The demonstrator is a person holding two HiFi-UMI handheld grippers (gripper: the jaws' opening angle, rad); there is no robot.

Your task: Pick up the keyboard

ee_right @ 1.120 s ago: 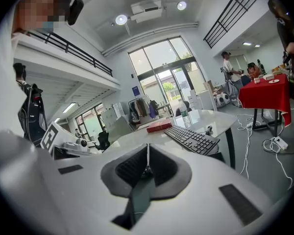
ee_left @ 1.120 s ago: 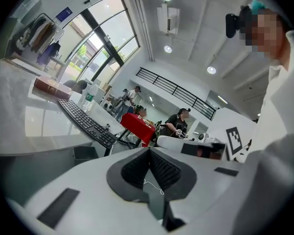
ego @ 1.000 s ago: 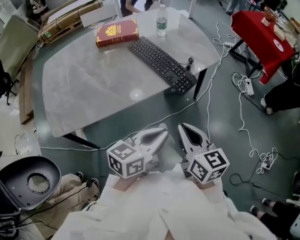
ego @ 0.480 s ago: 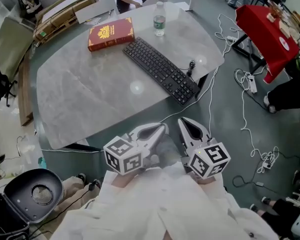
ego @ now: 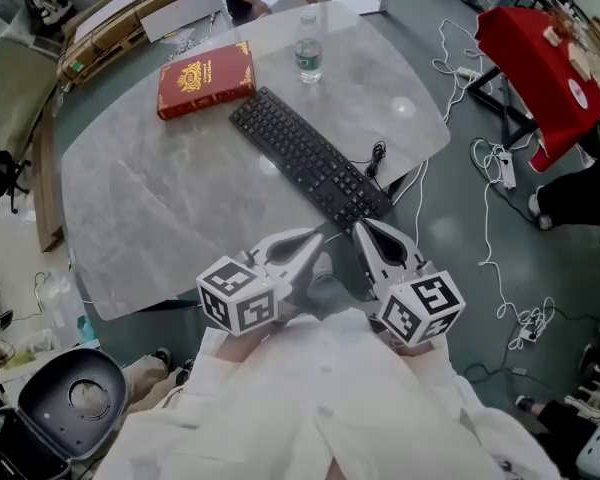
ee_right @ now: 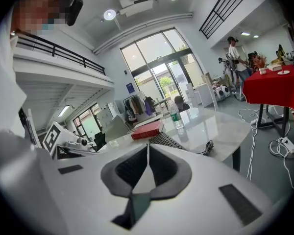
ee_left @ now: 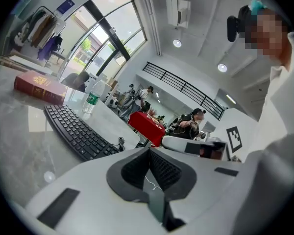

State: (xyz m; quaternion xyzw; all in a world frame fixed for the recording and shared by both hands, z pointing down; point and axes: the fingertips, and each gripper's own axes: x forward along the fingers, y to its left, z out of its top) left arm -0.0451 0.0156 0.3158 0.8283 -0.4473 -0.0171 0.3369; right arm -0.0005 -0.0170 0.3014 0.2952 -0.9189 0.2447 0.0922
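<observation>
Holding the left gripper (ego: 317,238) and right gripper (ego: 361,227) side by side at the near edge of the desk (ego: 150,208). Jaws squeezed fully together on both, nothing pinched in either. Looking past the tips: black keyboard (ego: 305,158) straight ahead, lying diagonally on the desk, near end just beyond the right jaws, far end running off ahead and to the left. Not touched by either gripper. Coiled cable (ego: 378,154) just right of that near end. Further out beyond the jaws, red book (ego: 206,78) by the keyboard's far end, water bottle (ego: 308,56) off to the book's right.
</observation>
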